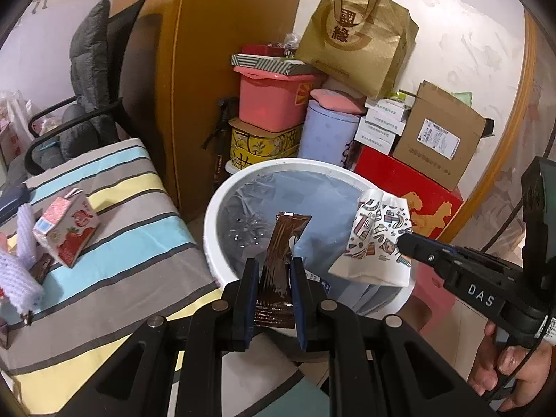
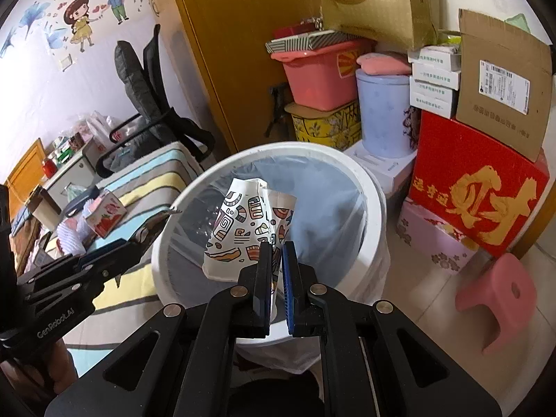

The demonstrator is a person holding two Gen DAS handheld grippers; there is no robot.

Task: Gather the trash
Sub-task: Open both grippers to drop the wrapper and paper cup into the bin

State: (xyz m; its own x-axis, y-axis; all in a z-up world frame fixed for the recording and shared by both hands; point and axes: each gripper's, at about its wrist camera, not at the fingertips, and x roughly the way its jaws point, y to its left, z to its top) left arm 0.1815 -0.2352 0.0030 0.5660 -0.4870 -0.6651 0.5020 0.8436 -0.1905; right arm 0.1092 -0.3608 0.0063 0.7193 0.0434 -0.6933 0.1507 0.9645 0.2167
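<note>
We stand in a crowded corner of a room, where boxes, tubs and a gold paper bag are stacked against a pale wall beside a tall yellow-brown cupboard, and a white bin lined with clear plastic sits on the floor just ahead of both sets of jaws. The left gripper has its jaws closed on a brown foil wrapper, which stands up between the blue pads over the near part of the bin. The right gripper has its jaws pressed together on a crumpled paper cup printed with coloured doodles, also held above the bin's mouth. Only the left wrist view shows the person's hand under the right tool, whose side reads "DAS"; only the right wrist view shows the left tool's side, marked "GenRobot.AI", the cartoon couple sticker on the far wall and a pink stool to the right of the jaws. Left of the jaws in both views, a strawberry drink carton lies on a striped cloth. A red box carries large gold Chinese characters, and a cardboard box bears a printed shipping label too small for us to read.
</note>
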